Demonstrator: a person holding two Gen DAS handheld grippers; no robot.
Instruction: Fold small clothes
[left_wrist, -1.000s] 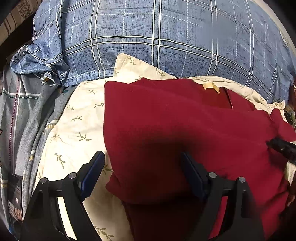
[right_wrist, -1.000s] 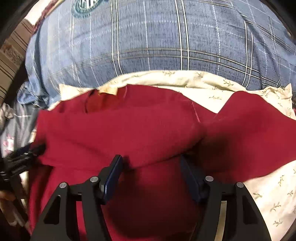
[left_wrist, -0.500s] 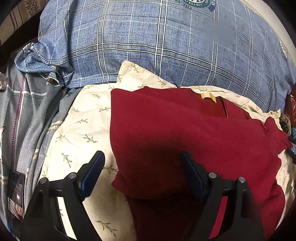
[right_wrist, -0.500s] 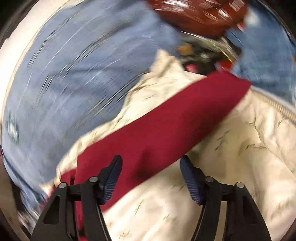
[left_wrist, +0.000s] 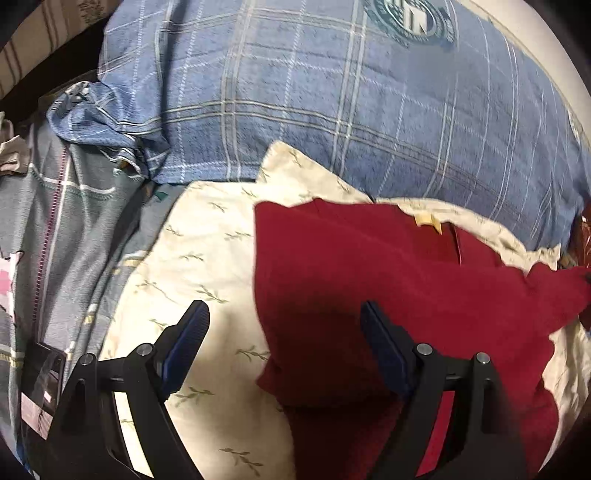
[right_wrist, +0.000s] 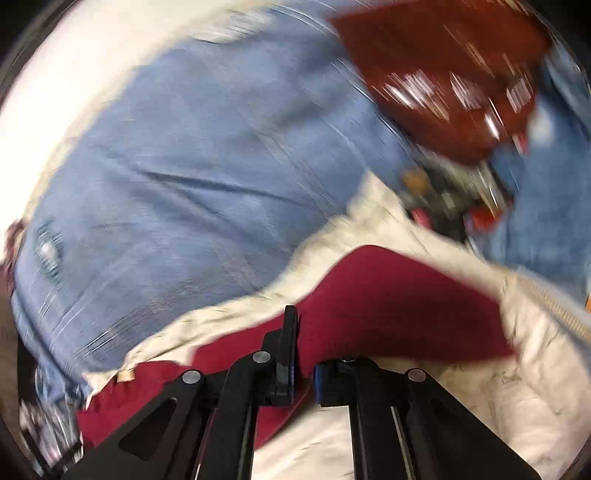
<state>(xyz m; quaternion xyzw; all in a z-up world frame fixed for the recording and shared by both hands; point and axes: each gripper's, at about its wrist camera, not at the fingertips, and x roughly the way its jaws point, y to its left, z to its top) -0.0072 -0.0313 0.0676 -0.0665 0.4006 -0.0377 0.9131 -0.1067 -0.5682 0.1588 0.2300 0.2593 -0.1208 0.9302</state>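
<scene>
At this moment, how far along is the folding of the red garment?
Done: one side of the red top looks folded over its body. In hand: the right gripper has just closed on the sleeve; the left gripper is open above the top's left edge. Left: folding that sleeve in, then the final folds.

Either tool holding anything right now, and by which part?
Right tool has just closed on the red garment's sleeve, mid-length. Left tool is open, holding nothing.

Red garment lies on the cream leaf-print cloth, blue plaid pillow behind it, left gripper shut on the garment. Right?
Not quite. The left gripper is open, jaws wide apart, gripping nothing; the left wrist view shows it. The red garment, cream leaf-print cloth and blue plaid pillow are as stated.
</scene>
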